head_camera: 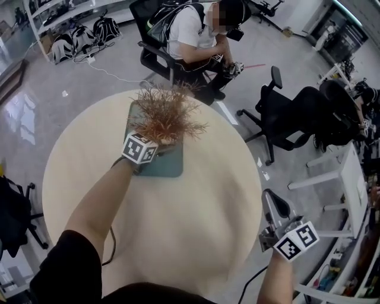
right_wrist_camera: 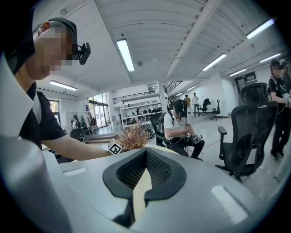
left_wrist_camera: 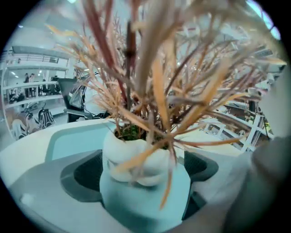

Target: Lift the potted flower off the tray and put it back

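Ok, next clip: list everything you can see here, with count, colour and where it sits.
potted flower: one, reddish-brown dried fronds in a pale pot, over the tray
tray: one, teal, on the far left part of the table
table: one, round, beige, centre of the head view
seated person: one, white shirt, beyond the table on a black chair
office chairs: at least three, black, beyond and to the right of the table
shelving: one unit, white, far left
left gripper: one, grey with a marker cube, jaws closed on the pot
right gripper: one, grey with a marker cube, jaws together and empty, at the table's right edge
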`<state>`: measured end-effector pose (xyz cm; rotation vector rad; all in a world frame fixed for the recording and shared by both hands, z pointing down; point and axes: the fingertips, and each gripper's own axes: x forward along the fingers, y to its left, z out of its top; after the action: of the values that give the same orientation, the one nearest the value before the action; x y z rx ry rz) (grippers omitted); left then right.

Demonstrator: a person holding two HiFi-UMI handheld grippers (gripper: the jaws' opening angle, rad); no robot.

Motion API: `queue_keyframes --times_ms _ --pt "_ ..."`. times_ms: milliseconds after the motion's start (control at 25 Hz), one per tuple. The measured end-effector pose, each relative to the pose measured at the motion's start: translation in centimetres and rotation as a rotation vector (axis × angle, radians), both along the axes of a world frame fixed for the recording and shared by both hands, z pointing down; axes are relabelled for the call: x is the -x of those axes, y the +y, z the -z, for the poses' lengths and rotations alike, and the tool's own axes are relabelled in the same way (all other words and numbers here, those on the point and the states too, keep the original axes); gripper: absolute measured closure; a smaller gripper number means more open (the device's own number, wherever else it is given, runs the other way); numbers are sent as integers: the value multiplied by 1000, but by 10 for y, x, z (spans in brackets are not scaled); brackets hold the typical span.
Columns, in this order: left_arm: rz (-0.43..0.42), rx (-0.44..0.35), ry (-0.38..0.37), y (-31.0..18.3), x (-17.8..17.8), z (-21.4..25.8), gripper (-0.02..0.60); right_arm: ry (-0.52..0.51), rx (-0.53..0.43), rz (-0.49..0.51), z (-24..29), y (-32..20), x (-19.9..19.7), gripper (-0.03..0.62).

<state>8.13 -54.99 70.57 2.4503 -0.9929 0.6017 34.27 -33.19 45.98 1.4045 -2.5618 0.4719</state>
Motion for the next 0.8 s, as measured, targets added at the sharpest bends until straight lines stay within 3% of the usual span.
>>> queue_keyframes --times_ms 240,480,560,800 --pt "39 -16 4 36 43 35 44 -2 -16 9 20 5 18 579" --pt "98 -53 71 82 100 92 49 -6 -45 18 49 17 44 579" --pt "122 -67 120 99 120 120 90 -11 -54 25 60 22 57 579" --pt "209 -157 250 156 184 214 315 -14 -82 56 97 43 104 579"
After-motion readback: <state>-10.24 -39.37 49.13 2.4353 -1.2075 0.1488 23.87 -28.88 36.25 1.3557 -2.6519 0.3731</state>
